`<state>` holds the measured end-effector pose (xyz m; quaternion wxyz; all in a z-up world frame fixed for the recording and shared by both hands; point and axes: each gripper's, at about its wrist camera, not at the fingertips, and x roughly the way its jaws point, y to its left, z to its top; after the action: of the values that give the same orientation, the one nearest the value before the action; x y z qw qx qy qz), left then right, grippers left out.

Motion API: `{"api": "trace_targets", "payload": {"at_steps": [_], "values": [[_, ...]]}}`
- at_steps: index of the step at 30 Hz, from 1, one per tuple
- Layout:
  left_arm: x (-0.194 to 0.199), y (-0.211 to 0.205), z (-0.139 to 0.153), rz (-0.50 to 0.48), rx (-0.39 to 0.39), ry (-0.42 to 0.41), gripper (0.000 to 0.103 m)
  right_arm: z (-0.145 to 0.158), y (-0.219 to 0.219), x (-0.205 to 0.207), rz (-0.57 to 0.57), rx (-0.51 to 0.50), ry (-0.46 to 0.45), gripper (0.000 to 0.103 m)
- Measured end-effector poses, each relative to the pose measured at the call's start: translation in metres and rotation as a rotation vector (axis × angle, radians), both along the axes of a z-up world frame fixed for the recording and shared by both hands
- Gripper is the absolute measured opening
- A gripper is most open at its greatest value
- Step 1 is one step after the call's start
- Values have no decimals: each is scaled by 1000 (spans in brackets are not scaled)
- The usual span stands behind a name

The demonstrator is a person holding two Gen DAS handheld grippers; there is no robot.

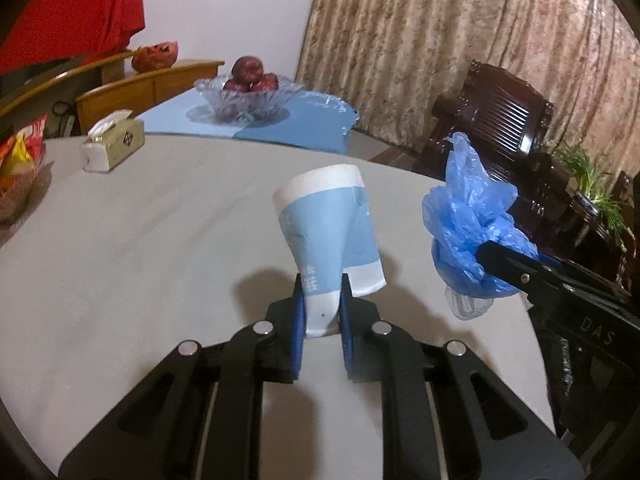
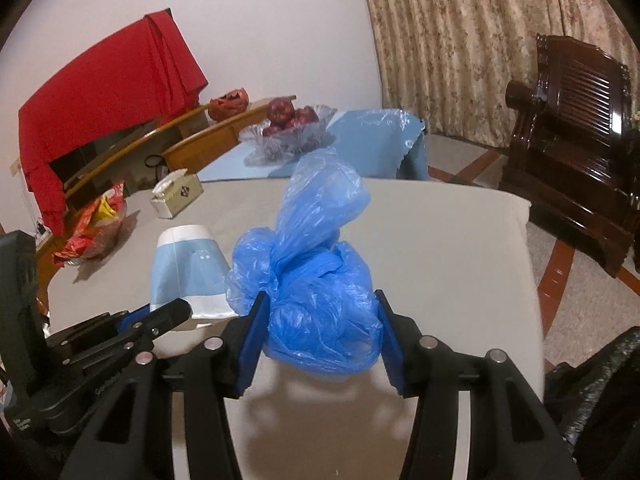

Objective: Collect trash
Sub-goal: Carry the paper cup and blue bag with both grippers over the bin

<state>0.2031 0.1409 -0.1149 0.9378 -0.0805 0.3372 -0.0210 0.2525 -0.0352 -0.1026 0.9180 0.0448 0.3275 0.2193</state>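
Observation:
My left gripper point(image 1: 322, 312) is shut on a crushed blue and white paper cup point(image 1: 328, 228) and holds it above the round grey table point(image 1: 140, 240). The cup also shows in the right wrist view point(image 2: 188, 272), with the left gripper point(image 2: 168, 314) at its base. My right gripper point(image 2: 320, 332) is shut on a crumpled blue plastic bag point(image 2: 316, 280), lifted above the table. In the left wrist view the bag point(image 1: 468, 232) hangs at the table's right edge, held by the right gripper point(image 1: 492, 252).
A tissue box point(image 1: 112, 146) and a basket of snack packets point(image 1: 16, 176) sit at the table's far left. A glass bowl of red fruit point(image 1: 248, 94) stands on a blue-covered table behind. A dark wooden chair point(image 2: 576, 140) is at right. A black bag point(image 2: 600, 392) lies low right.

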Motion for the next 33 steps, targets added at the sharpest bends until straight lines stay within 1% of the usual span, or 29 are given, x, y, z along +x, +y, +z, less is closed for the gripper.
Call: {"api": "trace_targets", "payload": {"at_steps": [5, 12, 17, 25, 33], "values": [[-13, -17, 13, -30, 8, -22, 14, 16, -18, -16, -16, 11, -27, 51], [-28, -45, 23, -86, 20, -36, 14, 30, -47, -41, -54, 10, -47, 51], [-38, -68, 26, -136, 19, -41, 14, 40, -76, -63, -93, 6, -69, 51], [-51, -122, 31, -255, 21, -55, 14, 52, -130, -99, -193, 5, -95, 51], [-65, -179, 36, -373, 28, -79, 14, 50, -183, -134, -302, -15, -102, 51]]}}
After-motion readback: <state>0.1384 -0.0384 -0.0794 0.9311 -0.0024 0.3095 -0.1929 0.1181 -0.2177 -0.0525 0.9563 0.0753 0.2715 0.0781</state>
